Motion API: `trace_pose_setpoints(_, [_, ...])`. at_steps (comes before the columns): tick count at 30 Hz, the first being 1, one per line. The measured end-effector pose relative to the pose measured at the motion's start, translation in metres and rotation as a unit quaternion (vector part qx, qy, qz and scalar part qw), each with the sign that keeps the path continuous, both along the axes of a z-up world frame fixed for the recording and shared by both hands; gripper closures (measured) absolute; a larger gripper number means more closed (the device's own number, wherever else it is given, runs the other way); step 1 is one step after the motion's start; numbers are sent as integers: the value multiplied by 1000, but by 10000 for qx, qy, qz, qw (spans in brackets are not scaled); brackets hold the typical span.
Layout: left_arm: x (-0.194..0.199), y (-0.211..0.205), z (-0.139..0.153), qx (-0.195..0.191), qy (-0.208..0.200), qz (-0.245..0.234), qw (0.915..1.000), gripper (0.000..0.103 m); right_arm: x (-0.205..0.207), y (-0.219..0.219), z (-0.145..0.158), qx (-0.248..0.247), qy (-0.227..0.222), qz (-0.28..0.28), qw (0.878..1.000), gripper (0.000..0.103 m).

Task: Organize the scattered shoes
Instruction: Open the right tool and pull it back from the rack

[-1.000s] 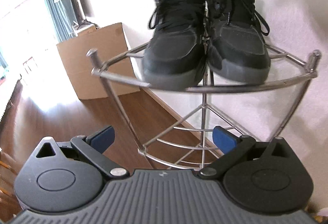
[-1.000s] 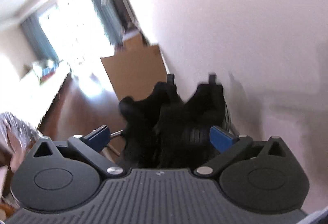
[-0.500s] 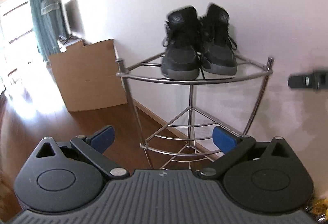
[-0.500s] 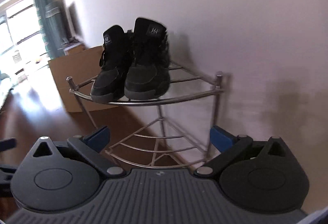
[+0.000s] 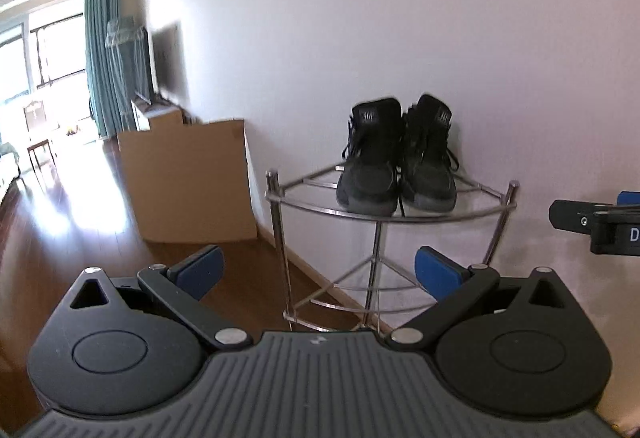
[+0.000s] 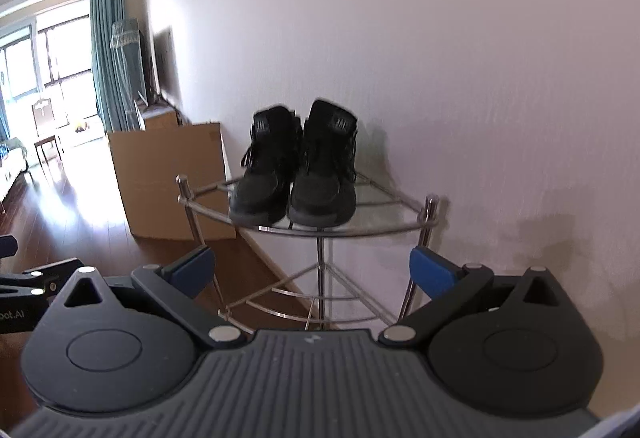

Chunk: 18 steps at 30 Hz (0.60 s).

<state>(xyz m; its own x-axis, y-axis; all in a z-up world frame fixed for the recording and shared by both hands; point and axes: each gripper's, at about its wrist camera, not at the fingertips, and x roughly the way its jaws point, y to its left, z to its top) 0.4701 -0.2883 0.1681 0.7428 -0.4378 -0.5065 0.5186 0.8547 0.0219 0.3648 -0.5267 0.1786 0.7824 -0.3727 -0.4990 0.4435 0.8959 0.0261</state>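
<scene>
The two black shoes (image 5: 396,157) sit side by side, touching, on the top shelf of the metal corner rack (image 5: 384,215), with their toes pointing out into the room and their heels toward the wall (image 5: 320,17). They look like tall lace-up shoes with soft cloth tops and thick, firm soles, so I think they are not heavy and will not break, but the tops would squash if pinched hard. A good place to hold one would be the stiff back of the heel or the rim of the ankle opening; the loose laces hanging over the front of the rack could catch on its bars. The rack is thin and shiny, so a bump might make it wobble. Its lower shelves hold nothing I can see. To the left of the rack stands a big cardboard box (image 5: 188,181) on the brown wood floor (image 5: 60,238), and farther left are green curtains (image 5: 100,53) and bright windows. The left gripper (image 5: 316,272) and the right gripper (image 6: 310,270) both hang in front of the rack, well apart from the shoes, with their blue fingers spread wide and holding nothing.
</scene>
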Motion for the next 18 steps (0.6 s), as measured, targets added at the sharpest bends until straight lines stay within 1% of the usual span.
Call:
trace_pose_setpoints(3, [1,-4,-4,5,30,-1,10000,0,-2,-3,4,-12,-15,10,10000,0])
trace_pose_setpoints(8, [6,-9,-11,19,117,23,9999,0,-4,1,-1,3,15,7,10000,0])
trace_pose_setpoints(12, [11,-9,-20,-21,102,24,9999,0,-1,2,-5,76,42,32,10000,0])
trace_pose_setpoints(15, [10,5,-37,-65,131,15,9999,0,-2,3,-15,229,79,73,9997,0])
trace_pose_setpoints(18, [7,42,-75,-13,333,348,9988,0,-6,-1,-29,465,138,111,9988,0])
